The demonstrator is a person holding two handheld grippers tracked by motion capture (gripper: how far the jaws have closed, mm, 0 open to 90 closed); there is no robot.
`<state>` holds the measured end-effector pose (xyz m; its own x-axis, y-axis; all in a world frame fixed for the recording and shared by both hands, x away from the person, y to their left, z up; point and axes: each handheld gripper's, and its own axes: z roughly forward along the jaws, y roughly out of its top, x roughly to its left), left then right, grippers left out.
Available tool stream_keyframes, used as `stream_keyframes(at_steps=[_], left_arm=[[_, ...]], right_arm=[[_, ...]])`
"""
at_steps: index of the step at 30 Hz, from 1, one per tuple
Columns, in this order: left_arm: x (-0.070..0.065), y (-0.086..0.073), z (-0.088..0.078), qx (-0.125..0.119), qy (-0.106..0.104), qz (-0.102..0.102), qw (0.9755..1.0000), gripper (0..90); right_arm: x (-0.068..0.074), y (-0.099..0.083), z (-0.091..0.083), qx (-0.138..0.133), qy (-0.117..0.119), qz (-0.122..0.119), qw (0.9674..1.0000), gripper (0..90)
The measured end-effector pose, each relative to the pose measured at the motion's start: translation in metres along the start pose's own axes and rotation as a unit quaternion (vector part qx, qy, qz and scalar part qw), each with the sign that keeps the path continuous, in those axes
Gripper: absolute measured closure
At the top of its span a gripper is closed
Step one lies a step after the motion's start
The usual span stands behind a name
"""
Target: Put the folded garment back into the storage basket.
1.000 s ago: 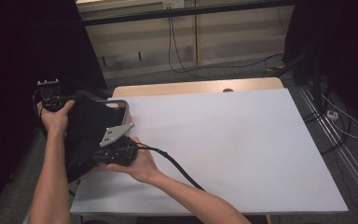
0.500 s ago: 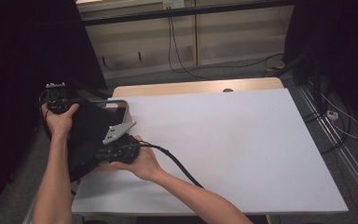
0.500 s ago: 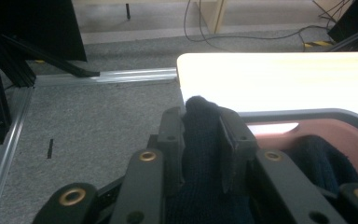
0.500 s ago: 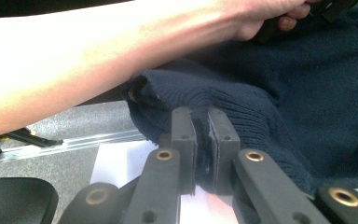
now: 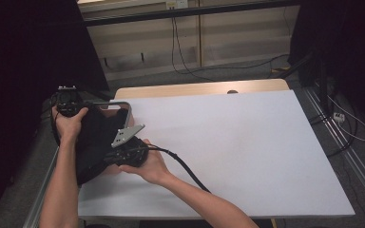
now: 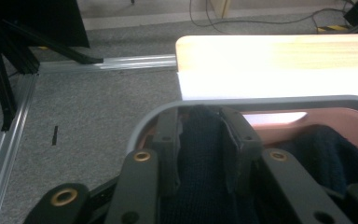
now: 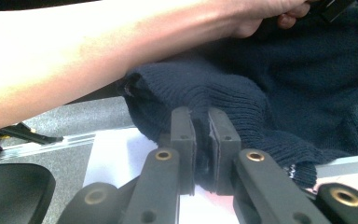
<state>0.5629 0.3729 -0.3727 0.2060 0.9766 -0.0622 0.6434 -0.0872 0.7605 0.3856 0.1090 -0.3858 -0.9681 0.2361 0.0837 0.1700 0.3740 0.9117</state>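
A navy knit garment (image 5: 95, 137) lies bunched in a grey-rimmed basket (image 5: 123, 105) at the table's left edge. My left gripper (image 5: 78, 108) is at the basket's far left corner. In the left gripper view, a strip of the knit garment (image 6: 200, 140) fills the gap between its jaws just behind the basket rim (image 6: 261, 100). These jaws have just been opening, and the fabric still touches both pads. My right gripper (image 5: 106, 159) sits at the basket's near side, shut on a thick folded edge of the garment (image 7: 270, 70).
The white table top (image 5: 237, 147) spreads to the right, with a wooden strip (image 5: 199, 89) along its far edge. The right gripper's cable (image 5: 185, 166) trails across the sheet. Grey carpet and a metal rail (image 6: 107, 63) lie beyond the table's left side.
My left hand and its gripper have shifted slightly right and down, and the basket rim and garment came along with them. The right gripper has stayed in place.
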Motion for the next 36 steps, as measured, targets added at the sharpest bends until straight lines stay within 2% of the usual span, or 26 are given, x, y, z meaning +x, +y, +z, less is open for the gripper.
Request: stream_keyframes(at_steps=[1,2,3,4,5,9,12,17,20,21,22,24,26,27,30,33,36], left_arm=[[0.002,0.0,0.0,-0.004,-0.004,-0.005,1.0,67.2],[0.004,0.0,-0.001,-0.004,-0.017,-0.013,0.9998,62.5],[0.005,-0.001,-0.002,-0.004,-0.023,-0.019,0.9995,53.5],[0.005,-0.001,-0.004,-0.006,-0.029,-0.022,0.9993,46.7],[0.006,-0.001,-0.007,-0.006,-0.027,-0.012,0.9995,43.5],[0.009,-0.006,-0.023,-0.022,-0.041,-0.012,0.9988,36.1],[0.015,-0.013,-0.037,-0.022,-0.045,-0.005,0.9987,36.2],[0.028,-0.029,-0.051,-0.019,-0.059,-0.005,0.9981,48.2],[0.032,-0.036,-0.054,-0.023,-0.065,-0.011,0.9976,49.6],[0.034,-0.042,-0.053,-0.009,-0.053,-0.004,0.9985,50.2],[0.034,-0.044,-0.051,-0.002,-0.053,0.003,0.9986,52.1],[0.036,-0.046,-0.048,0.002,-0.068,0.007,0.9977,62.5],[0.036,-0.046,-0.045,0.008,-0.072,0.01,0.9973,76.6],[0.036,-0.046,-0.044,0.012,-0.074,0.006,0.9972,80.5],[0.037,-0.044,-0.041,0.018,-0.068,0.003,0.9975,82.7],[0.04,-0.04,-0.041,0.013,-0.053,-0.007,0.9985,83.2],[0.042,-0.035,-0.039,0.014,-0.05,-0.017,0.9985,83.3]], right_arm=[[0.0,0.0,0.0,-0.001,0.0,0.001,1.0,82.9],[0.0,0.0,0.0,-0.002,0.0,0.002,1.0,82.8],[0.0,0.0,0.001,-0.003,0.0,0.003,1.0,82.4],[0.0,0.0,0.001,-0.002,0.001,0.003,1.0,82.3],[0.0,0.0,0.001,0.0,0.002,0.001,1.0,82.1],[0.0,-0.001,0.0,0.002,0.002,0.004,1.0,79.7],[0.002,0.0,-0.003,-0.002,0.004,0.007,1.0,75.2],[-0.002,-0.001,-0.016,-0.013,0.001,0.009,0.9999,69.1],[-0.006,-0.004,-0.019,-0.006,-0.002,0.009,0.9999,66.4],[-0.006,-0.005,-0.018,-0.004,-0.002,0.008,1.0,65.7],[-0.006,-0.005,-0.017,-0.002,-0.001,0.004,1.0,65.5],[-0.004,-0.006,-0.013,0.004,-0.001,-0.005,1.0,64.4],[-0.001,-0.007,-0.008,0.013,-0.003,-0.014,0.9998,63.8],[0.0,-0.008,-0.006,0.018,-0.006,-0.019,0.9996,63.8],[0.001,-0.009,-0.002,0.023,-0.009,-0.021,0.9995,64.3],[0.002,-0.008,0.002,0.027,-0.008,-0.019,0.9994,67.1],[0.005,-0.006,0.008,0.03,-0.004,-0.016,0.9994,74.2]])
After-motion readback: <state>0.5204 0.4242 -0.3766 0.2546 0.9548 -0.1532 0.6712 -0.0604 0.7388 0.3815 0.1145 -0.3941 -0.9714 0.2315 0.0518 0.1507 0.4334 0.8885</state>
